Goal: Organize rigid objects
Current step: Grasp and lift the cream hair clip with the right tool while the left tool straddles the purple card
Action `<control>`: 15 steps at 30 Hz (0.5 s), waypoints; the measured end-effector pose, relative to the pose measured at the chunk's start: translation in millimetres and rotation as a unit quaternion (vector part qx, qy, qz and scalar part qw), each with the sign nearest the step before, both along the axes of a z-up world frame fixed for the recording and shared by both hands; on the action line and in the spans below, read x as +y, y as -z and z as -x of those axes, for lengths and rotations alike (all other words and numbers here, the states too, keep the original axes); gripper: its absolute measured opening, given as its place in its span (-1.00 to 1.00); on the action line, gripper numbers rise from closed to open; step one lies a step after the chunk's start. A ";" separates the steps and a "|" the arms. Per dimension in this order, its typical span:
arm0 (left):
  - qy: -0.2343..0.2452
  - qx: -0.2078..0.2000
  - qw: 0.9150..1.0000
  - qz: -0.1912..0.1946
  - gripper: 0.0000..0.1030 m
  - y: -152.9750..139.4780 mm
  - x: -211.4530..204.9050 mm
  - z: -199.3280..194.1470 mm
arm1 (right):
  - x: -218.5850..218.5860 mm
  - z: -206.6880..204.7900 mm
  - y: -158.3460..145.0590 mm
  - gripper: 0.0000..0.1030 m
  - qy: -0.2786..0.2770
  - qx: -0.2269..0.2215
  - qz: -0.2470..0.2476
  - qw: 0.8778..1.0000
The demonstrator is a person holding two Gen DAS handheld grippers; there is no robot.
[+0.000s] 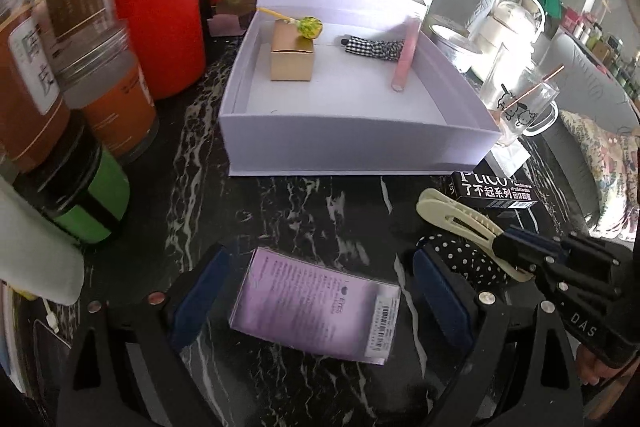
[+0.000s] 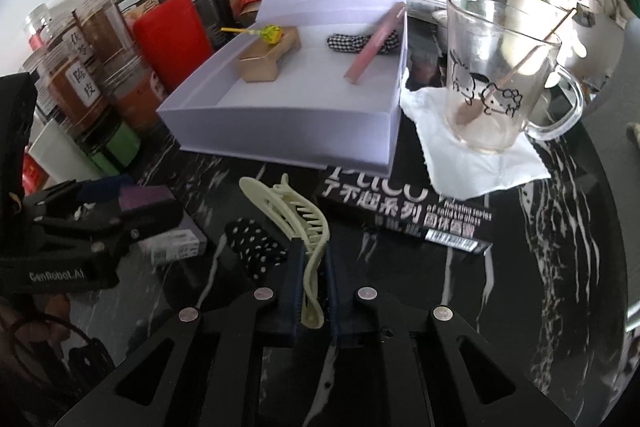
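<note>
My left gripper (image 1: 320, 261) stands open low over the black marble table, straddling a flat purple box (image 1: 316, 307) that lies between its blue pads; dark table shows between the left pad and the box. The same left gripper (image 2: 120, 205) and purple box (image 2: 146, 197) appear at the left of the right wrist view. My right gripper (image 2: 312, 263) is shut on a cream hair claw clip (image 2: 296, 211), gripped near one end, its teeth pointing away. That clip (image 1: 456, 221) also shows in the left wrist view, held by the right gripper (image 1: 506, 241). A black polka-dot piece (image 2: 256, 247) lies beside it.
An open white gift box (image 1: 360, 147) behind holds a kraft carton (image 1: 292, 61), a lollipop (image 1: 310, 27), a gingham piece (image 1: 372, 49) and a pink tube (image 1: 404, 59). A black printed carton (image 2: 404, 217), a glass mug (image 2: 492, 79) on a napkin, and jars (image 1: 100, 39) and a red canister (image 1: 160, 23) crowd the table.
</note>
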State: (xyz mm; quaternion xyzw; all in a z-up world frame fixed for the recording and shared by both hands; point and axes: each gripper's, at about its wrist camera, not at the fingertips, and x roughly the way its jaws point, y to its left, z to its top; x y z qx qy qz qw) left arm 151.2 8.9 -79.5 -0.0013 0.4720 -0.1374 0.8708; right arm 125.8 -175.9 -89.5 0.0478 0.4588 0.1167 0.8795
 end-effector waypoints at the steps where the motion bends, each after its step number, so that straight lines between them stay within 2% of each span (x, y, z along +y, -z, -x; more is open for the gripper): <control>1: 0.000 0.001 1.000 0.002 0.84 0.7 0.7 0.7 | 0.6 2.4 0.3 -0.80 0.001 0.001 0.000 1.000; 9: 0.030 0.026 0.999 0.031 0.84 12.8 4.3 6.5 | 14.4 21.9 -4.3 -0.79 -0.013 0.006 0.013 1.000; 11: 0.032 0.019 0.999 0.014 0.84 14.8 2.6 7.5 | 16.7 23.2 -4.3 -0.78 -0.014 0.008 0.019 1.000; 13: 0.035 0.047 0.998 -0.008 0.85 24.8 0.0 3.5 | 19.6 20.4 -2.4 -0.74 -0.017 0.014 0.026 0.999; 14: 0.037 0.058 0.998 -0.007 0.95 28.4 -0.2 2.4 | 21.6 17.7 -0.7 -0.64 -0.017 0.016 0.032 0.999; 15: 0.039 0.052 0.998 -0.005 0.99 27.7 0.8 3.4 | 22.7 16.0 0.3 -0.57 -0.017 0.017 0.036 0.999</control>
